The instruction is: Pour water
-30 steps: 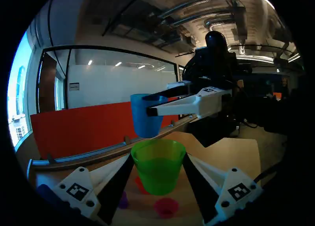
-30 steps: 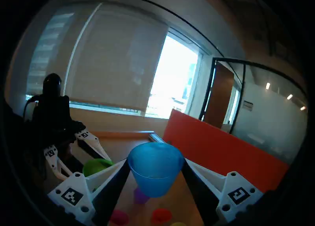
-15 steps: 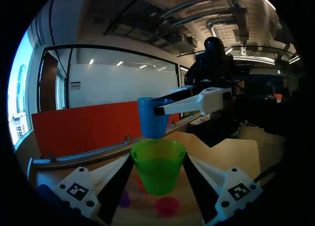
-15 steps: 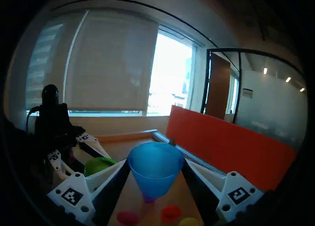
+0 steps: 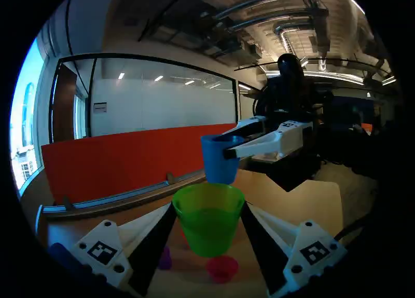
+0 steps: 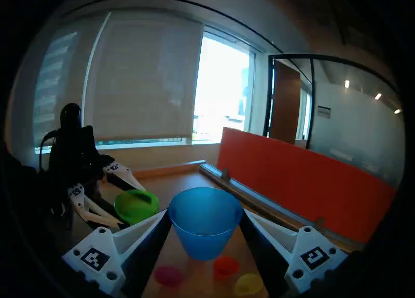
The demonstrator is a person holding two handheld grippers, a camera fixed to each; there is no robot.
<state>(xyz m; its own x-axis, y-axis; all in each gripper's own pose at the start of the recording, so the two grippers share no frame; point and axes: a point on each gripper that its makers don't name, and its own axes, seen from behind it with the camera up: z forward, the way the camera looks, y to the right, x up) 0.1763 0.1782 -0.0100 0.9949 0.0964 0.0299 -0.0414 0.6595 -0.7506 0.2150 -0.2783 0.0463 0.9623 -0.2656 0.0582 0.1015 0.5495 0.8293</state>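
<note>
Nothing legible here for you.
Small white wall placard (image 5: 100,107): too far off to read. Square-pattern tags (image 5: 101,252) on your left gripper (image 5: 207,207) carry no letters or digits you can read.

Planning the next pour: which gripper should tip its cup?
Left gripper, probably: its green cup holds liquid, while the right gripper holds an upright blue cup that looks nearly empty.
</note>
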